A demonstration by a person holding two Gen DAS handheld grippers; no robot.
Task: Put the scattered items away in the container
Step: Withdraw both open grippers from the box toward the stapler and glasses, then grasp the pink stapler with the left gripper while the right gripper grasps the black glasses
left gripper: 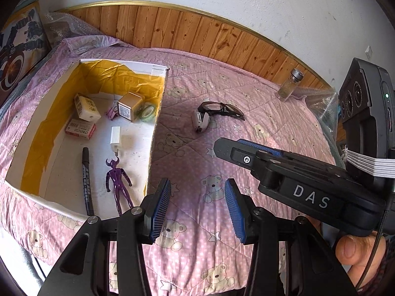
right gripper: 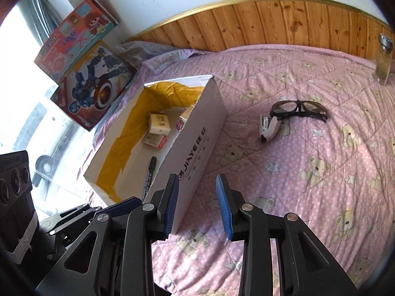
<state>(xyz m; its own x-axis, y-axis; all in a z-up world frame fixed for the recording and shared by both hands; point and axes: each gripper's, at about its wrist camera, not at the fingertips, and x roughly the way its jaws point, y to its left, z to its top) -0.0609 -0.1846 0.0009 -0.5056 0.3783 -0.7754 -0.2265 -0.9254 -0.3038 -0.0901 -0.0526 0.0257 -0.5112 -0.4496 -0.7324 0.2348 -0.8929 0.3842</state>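
Note:
A white cardboard box (left gripper: 158, 113) (right gripper: 197, 143) lined with yellow tape lies open on the pink bedspread. Inside it are a purple figure (left gripper: 118, 180), a black marker (left gripper: 87, 180) (right gripper: 149, 172), a white charger (left gripper: 116, 137), small boxes and a tape roll. On the quilt to the right lie black glasses (left gripper: 221, 108) (right gripper: 298, 109) and a white stapler (left gripper: 201, 122) (right gripper: 267, 129), touching. A glass jar (left gripper: 290, 85) (right gripper: 384, 58) stands at the far right. My left gripper (left gripper: 197, 207) is open over the quilt beside the box's near corner. My right gripper (right gripper: 198, 204) is open and empty.
A wooden headboard (left gripper: 197, 27) runs along the back under a white wall. Two toy boxes (right gripper: 84, 56) lean at the left of the bed. Bubble wrap (left gripper: 321, 103) lies near the jar. A thumb (left gripper: 355, 246) holds the right gripper's handle.

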